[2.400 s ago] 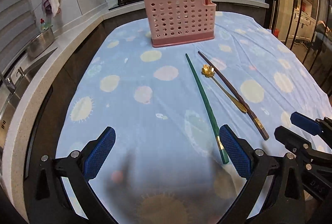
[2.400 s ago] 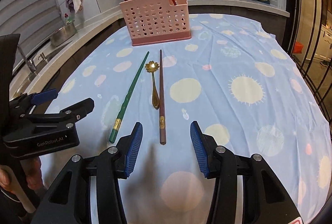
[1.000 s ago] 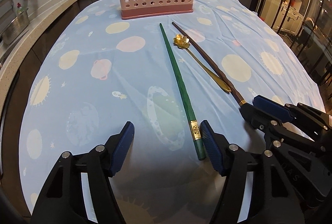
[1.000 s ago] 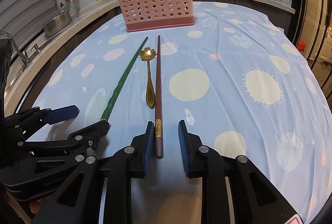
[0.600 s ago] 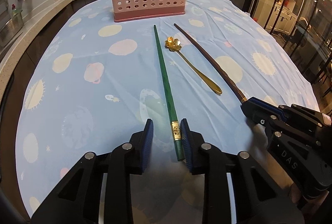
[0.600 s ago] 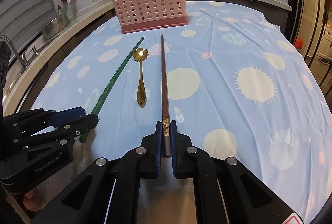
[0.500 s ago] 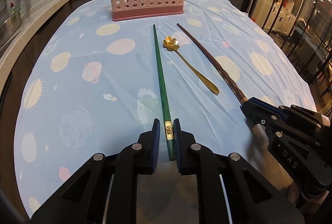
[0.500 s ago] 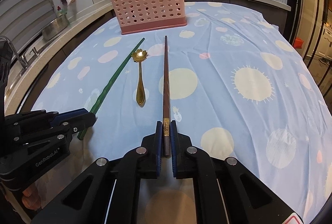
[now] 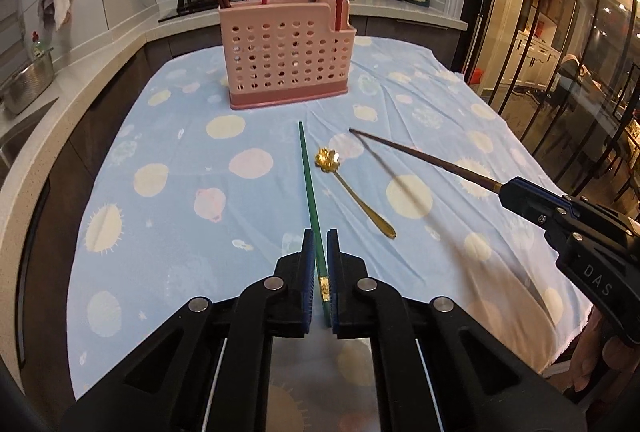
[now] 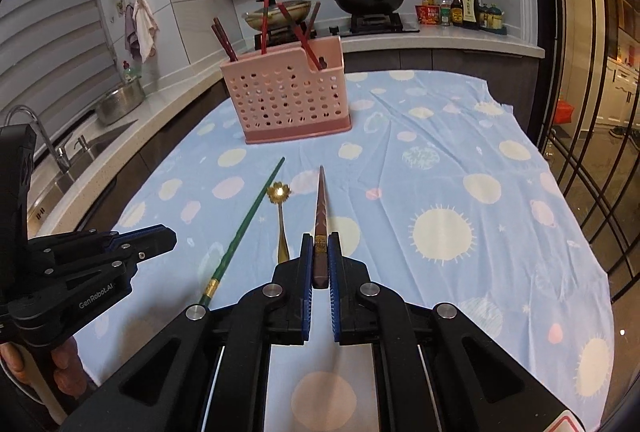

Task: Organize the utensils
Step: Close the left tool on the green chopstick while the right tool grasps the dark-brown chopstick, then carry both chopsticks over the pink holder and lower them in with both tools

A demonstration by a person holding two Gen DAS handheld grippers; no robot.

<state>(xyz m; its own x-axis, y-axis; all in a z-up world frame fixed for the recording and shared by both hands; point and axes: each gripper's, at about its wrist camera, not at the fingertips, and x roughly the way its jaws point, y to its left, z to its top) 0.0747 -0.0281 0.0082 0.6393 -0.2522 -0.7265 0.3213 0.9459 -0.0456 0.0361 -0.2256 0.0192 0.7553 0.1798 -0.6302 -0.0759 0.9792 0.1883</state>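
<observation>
Left wrist view, left claw (image 9: 320,252) pinching green chopstick (image 9: 310,191), right claw (image 10: 320,252) pinching brown chopstick (image 10: 320,216).

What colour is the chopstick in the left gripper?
Dark green chopstick with a gold band near its butt, clearest in the left wrist view.

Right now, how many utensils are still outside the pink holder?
3: green chopstick in the left gripper, brown chopstick in the right gripper, gold spoon lying on the cloth between them.
</observation>
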